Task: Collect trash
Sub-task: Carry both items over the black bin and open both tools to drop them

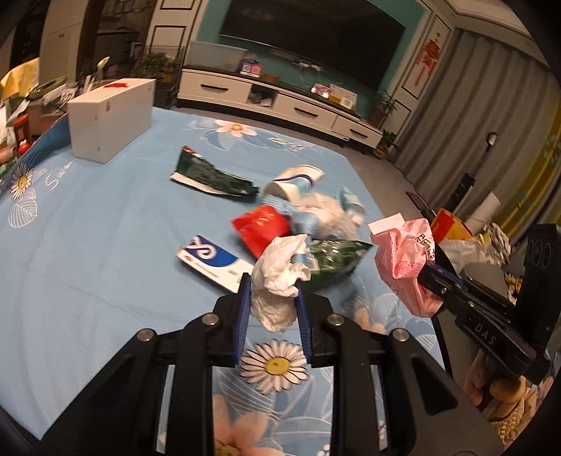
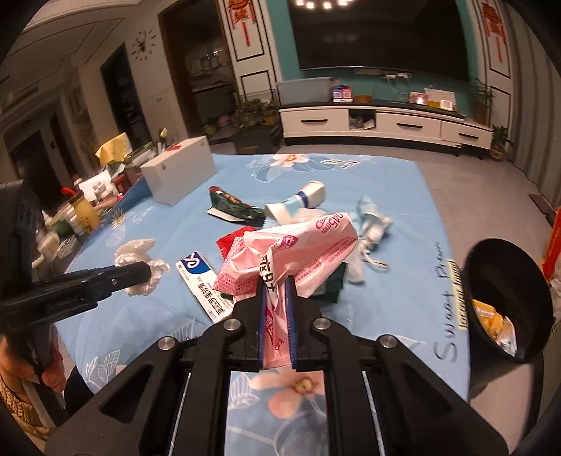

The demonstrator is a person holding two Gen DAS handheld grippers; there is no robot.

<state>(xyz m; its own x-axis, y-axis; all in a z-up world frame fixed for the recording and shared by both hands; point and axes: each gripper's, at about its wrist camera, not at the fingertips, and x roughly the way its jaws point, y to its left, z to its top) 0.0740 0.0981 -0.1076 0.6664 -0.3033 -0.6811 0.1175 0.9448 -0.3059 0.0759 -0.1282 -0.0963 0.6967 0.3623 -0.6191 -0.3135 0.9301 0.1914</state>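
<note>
Dim, warm indoor light; ceiling lamps (image 2: 317, 3) glare at the right view's top. Fisheye bends walls, corners vignette black. Motion blur smears the cup (image 1: 292, 182) and wrappers.

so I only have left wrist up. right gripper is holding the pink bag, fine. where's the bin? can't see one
Observer: The black bin shows in the right wrist view, off the sheet's right edge, tilted with its mouth toward the gripper.
Operator: empty?
Observer: No, yellow packaging already lies inside.
Operator: is the right gripper's grip on the bag solid?
Observer: The right gripper pinches the pink bag at a twisted neck, with the bulk ahead of the fingertips.
Operator: and the left?
Observer: From the right side, the left gripper holds the white tissue above the blue sheet.
</note>
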